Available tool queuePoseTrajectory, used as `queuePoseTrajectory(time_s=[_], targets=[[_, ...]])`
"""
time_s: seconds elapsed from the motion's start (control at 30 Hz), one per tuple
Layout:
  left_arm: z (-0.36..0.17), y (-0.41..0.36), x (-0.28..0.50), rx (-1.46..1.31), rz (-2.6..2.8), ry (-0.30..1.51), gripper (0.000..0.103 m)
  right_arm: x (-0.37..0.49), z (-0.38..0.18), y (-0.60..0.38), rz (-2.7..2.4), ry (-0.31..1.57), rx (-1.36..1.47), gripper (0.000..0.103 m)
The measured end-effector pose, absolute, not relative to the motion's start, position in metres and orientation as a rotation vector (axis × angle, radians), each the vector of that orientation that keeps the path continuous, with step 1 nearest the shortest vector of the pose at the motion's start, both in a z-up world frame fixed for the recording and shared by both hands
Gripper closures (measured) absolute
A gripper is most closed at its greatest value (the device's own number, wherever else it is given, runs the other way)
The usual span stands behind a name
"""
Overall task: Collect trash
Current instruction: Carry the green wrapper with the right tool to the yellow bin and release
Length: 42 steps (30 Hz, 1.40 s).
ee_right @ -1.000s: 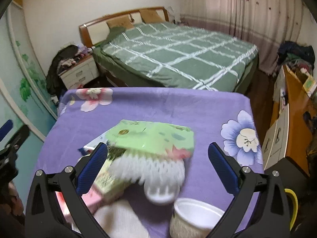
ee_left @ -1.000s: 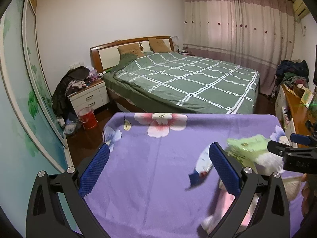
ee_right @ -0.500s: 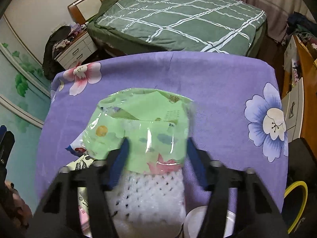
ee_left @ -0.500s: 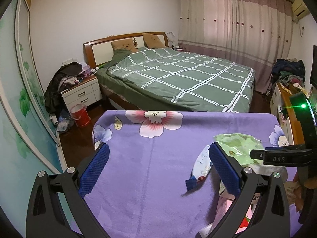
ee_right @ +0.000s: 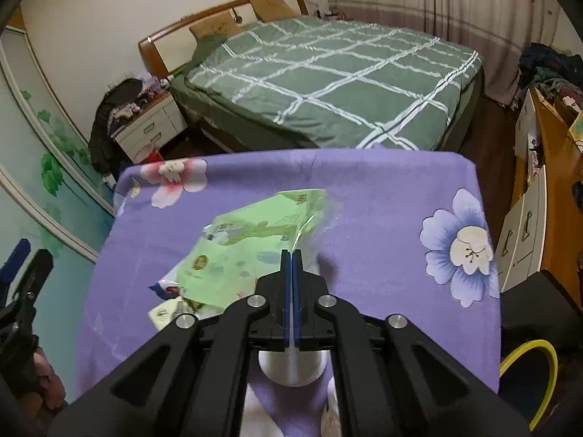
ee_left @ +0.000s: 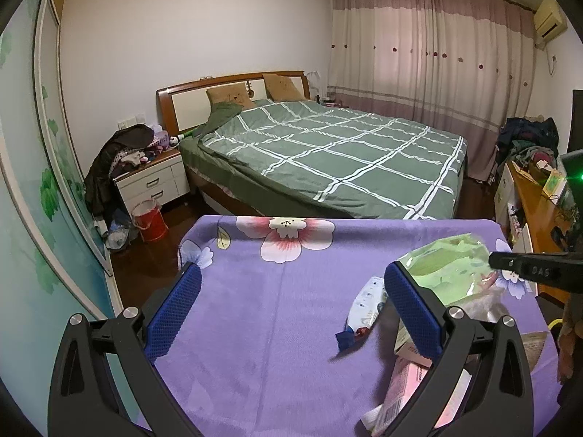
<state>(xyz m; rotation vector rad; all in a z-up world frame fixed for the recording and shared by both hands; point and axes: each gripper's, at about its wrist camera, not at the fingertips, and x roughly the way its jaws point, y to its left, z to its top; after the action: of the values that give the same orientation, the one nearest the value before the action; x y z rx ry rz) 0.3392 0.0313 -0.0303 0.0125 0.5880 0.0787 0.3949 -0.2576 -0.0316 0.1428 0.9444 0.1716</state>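
Green wrapper (ee_right: 251,251), crumpled and glossy, pinched above the purple surface (ee_right: 382,218).
Right claw (ee_right: 291,255) just clamped on its edge, tilted downward; left claw (ee_left: 291,302) gapes empty.

A table draped in a purple floral cloth (ee_left: 277,313) carries the litter — a white-and-blue wrapper (ee_left: 364,309) at about three o'clock, a pink carton (ee_left: 404,386) at five. A white cup (ee_right: 291,367) stands at its near edge.

Left hand-held gripper (ee_left: 291,306): black frame, blue textured pads, silver screws | Right hand-held gripper (ee_right: 291,255): same build, "DAS" marking
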Motion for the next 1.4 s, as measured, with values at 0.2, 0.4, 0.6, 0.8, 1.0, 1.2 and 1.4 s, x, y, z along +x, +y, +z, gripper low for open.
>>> queuePoseTrajectory(time_s=[0.2, 0.4, 0.6, 0.8, 1.0, 1.2, 1.4], targets=[[-0.014, 0.027, 0.315, 0.027, 0.08, 0.563, 0.004, 0.364, 0.0, -0.274, 0.184, 0.86, 0.186, 0.102], [0.004, 0.019, 0.286, 0.032, 0.081, 0.532, 0.004, 0.342, 0.04, -0.27, 0.22, 0.77, 0.185, 0.102], [0.02, 0.009, 0.255, 0.052, 0.087, 0.509, 0.004, 0.31, 0.08, -0.265, 0.264, 0.673, 0.164, 0.102], [0.027, -0.003, 0.232, 0.063, 0.064, 0.501, 0.004, 0.276, 0.084, -0.297, 0.237, 0.646, 0.203, 0.102], [0.026, -0.026, 0.207, 0.069, 0.014, 0.508, 0.004, 0.227, 0.064, -0.357, 0.139, 0.64, 0.249, 0.102], [0.018, -0.052, 0.183, 0.069, -0.036, 0.521, 0.004, 0.176, 0.039, -0.417, -0.005, 0.64, 0.27, 0.102], [0.001, -0.079, 0.156, 0.062, -0.09, 0.56, 0.004, 0.141, -0.001, -0.475, -0.151, 0.679, 0.302, 0.102]])
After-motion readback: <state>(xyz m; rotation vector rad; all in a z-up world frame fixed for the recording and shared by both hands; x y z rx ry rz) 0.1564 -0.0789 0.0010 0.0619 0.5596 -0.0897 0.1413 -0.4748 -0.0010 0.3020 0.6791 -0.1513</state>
